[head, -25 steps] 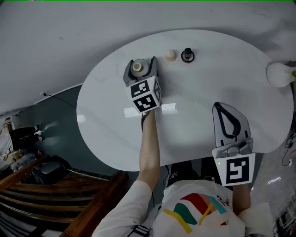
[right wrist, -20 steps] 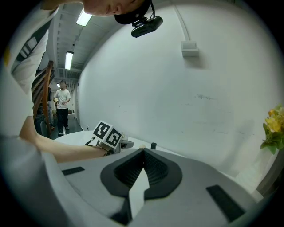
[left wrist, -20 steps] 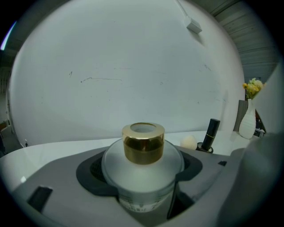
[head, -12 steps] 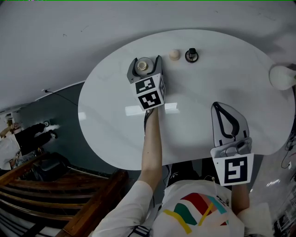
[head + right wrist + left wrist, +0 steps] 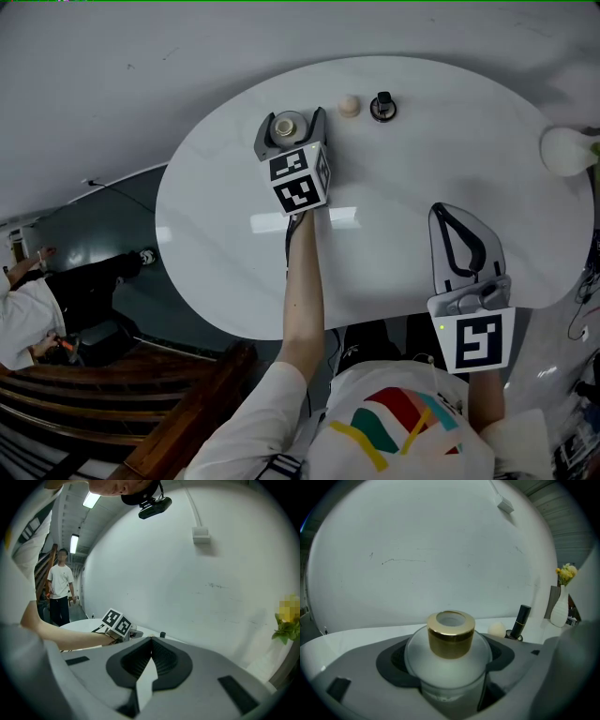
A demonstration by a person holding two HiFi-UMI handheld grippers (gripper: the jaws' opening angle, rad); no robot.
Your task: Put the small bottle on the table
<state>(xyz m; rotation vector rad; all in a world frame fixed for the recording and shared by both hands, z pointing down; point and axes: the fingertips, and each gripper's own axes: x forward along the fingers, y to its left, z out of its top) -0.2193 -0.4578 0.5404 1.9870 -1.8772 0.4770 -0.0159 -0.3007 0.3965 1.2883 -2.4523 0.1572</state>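
The small bottle [image 5: 286, 125] is frosted white glass with a gold collar and stands upright between the jaws of my left gripper [image 5: 292, 121], which is shut on it at the far side of the white oval table [image 5: 225, 234]. In the left gripper view the bottle [image 5: 449, 651] fills the space between the grey jaws. Whether its base touches the tabletop is hidden. My right gripper [image 5: 443, 215] rests at the near right of the table, shut with nothing in it; its jaw tips meet in the right gripper view [image 5: 151, 640].
A small beige ball [image 5: 348, 106] and a black lipstick-like tube [image 5: 381, 107] stand just right of the bottle near the far edge. A white vase with flowers [image 5: 565, 150] sits at the table's right end. A wall lies close behind. A person stands at lower left.
My left gripper has moved the bottle slightly farther toward the table's back edge, after a small drift to the right. The right gripper has stayed put.
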